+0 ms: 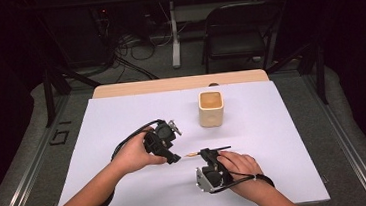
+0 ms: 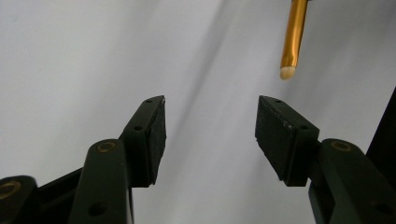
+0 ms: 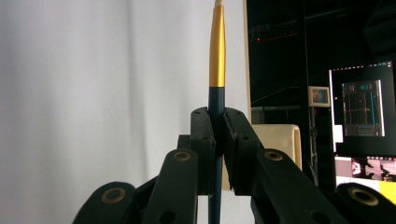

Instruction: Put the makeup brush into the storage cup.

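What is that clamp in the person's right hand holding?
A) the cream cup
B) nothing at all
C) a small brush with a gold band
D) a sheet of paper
C. In the right gripper view, the right gripper is shut on the dark handle of a small brush with a gold band, while the cream cup stands apart, farther back on the table.

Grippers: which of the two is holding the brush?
The right gripper: its jaws are shut on the brush. The left gripper is open, the brush tip just beyond it.
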### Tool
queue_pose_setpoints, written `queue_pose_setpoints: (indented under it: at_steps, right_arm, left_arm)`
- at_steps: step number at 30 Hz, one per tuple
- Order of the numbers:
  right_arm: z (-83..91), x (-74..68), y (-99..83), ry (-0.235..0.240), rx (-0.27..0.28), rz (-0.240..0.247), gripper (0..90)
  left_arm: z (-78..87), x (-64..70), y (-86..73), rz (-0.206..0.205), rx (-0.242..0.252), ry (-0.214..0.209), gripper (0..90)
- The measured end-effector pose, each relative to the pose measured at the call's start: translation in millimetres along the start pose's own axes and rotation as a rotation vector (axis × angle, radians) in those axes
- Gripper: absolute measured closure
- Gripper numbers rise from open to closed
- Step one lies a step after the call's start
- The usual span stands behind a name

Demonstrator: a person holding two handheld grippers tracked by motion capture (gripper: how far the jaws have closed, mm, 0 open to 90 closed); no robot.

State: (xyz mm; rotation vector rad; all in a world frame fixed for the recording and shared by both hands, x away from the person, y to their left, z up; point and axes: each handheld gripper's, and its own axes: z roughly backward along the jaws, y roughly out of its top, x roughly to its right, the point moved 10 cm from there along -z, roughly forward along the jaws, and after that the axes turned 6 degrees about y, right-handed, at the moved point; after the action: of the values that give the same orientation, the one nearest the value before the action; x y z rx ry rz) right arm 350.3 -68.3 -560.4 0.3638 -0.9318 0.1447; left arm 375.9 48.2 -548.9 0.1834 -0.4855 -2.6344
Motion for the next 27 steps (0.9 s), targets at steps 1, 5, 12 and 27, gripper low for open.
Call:
queue_pose_setpoints:
  at_steps: [1, 5, 12, 27]
  right_arm:
    - [0.8, 0.6, -0.5, -0.002, 0.004, -0.019, 83.2]
    - [4.0, 3.8, -0.8, 0.001, 0.036, -0.087, 83.2]
    - [8.8, 7.0, -2.8, 0.019, 0.085, -0.208, 83.2]
    - [14.0, 13.6, -1.1, 0.087, 0.201, -0.444, 83.3]
  left_arm:
    - [-0.9, 0.8, -1.1, 0.004, 0.004, -0.005, 44.1]
    - [-3.6, 5.0, -3.9, 0.020, 0.027, -0.028, 44.1]
    - [-5.9, 7.2, -4.9, 0.048, 0.073, -0.034, 43.9]
    - [0.5, 5.7, -2.1, 0.076, 0.170, -0.004, 44.3]
